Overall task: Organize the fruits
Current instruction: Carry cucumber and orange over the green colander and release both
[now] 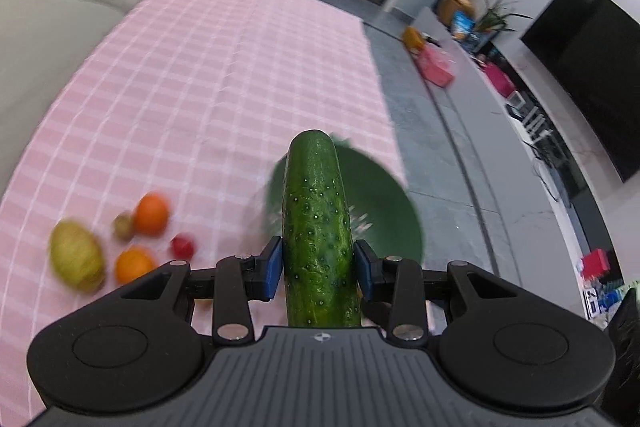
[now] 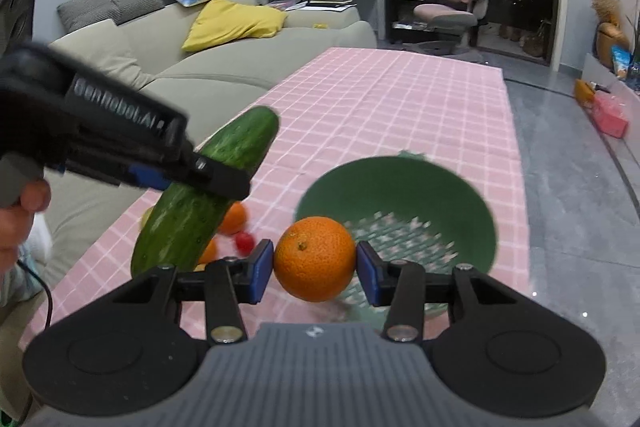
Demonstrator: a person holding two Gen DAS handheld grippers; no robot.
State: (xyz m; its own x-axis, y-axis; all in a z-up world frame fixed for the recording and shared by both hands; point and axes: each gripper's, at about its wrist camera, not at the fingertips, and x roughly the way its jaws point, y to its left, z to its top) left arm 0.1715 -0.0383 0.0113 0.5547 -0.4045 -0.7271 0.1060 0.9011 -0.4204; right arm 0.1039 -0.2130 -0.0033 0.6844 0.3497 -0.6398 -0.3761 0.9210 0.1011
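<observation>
Left hand-held gripper (image 1: 316,269) clamping a long bumpy dark-green cucumber (image 1: 318,227) between both blue pads (image 1: 273,267), jaws closed to the cucumber's width; cucumber pointing forward along the fingers, its rounded tip projecting well past them and its other end reaching back to the gripper body. Hanging above the pink checked tablecloth of the worktop (image 1: 224,67), overlapping the round green perforated colander bowl (image 1: 384,203) in the left wrist view.

Right hand-held gripper (image 2: 315,267) pinching a round orange citrus fruit (image 2: 314,259) between its blue pads (image 2: 260,269), jaws parted to the fruit's width, pads touching its left and right sides. Fruit sitting just in front of the near rim of the colander bowl (image 2: 400,187); height above the cloth not clear.

Seen from the right wrist: left hand-held gripper (image 2: 192,167) entering from the left, holding the cucumber (image 2: 200,195) tilted, upper tip toward the far right.

Lying on the cloth left of the bowl, blurred: a yellow-green oval fruit (image 1: 76,261), two more orange round fruits (image 1: 151,214), a small red round fruit (image 1: 183,246), a small brownish-green fruit (image 1: 123,225).
</observation>
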